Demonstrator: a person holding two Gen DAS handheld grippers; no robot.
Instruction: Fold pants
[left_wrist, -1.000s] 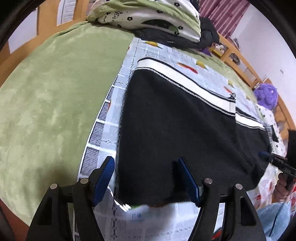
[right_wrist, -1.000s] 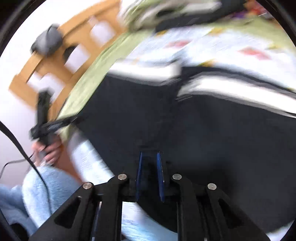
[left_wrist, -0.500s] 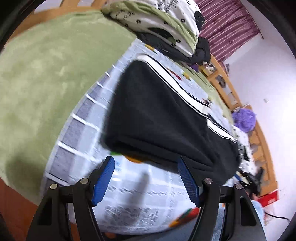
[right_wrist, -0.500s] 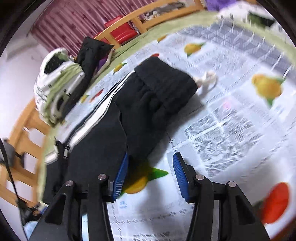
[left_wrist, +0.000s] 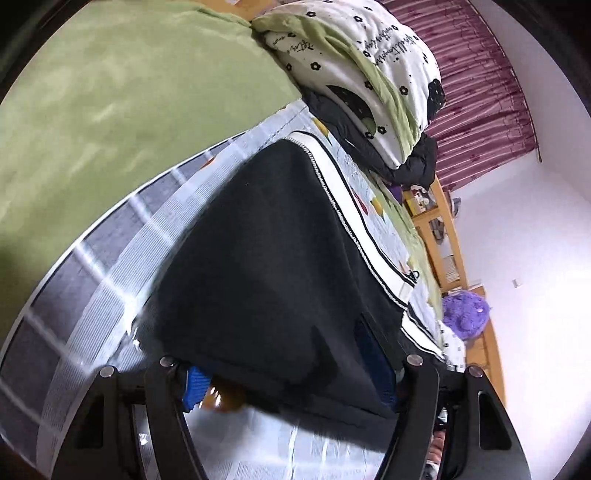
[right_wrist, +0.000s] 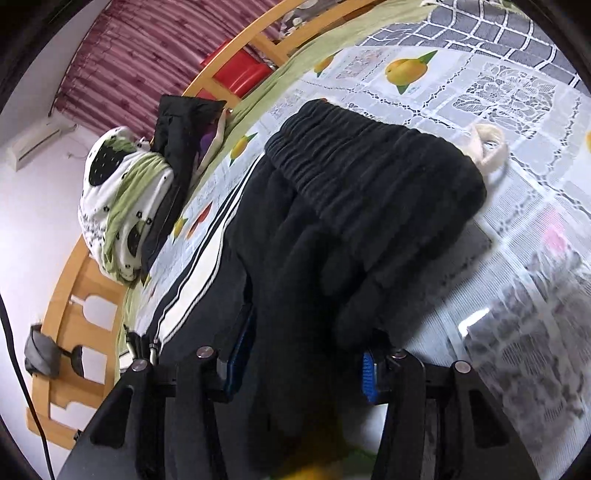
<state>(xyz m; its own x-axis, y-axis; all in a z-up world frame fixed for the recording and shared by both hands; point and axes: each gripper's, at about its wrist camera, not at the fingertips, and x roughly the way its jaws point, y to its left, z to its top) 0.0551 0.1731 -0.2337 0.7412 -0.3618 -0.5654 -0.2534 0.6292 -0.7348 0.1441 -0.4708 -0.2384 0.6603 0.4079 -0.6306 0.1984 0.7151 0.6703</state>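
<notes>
Pants, one black pair, between two blue-padded tools

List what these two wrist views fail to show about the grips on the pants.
- Left wrist view: black pants drape over the left gripper, hiding its pads; pinch unconfirmed.
- Right wrist view: fabric bunches between the fingers of the right gripper; pad contact is covered.
- Both views: the pants' near edge is cut off by the frame and blurred.

walls: plain white wall | window: pleated maroon curtain | furniture: light wooden bed frame, green plush bedspread, fruit-print cloth | extras: white air-conditioner unit
</notes>
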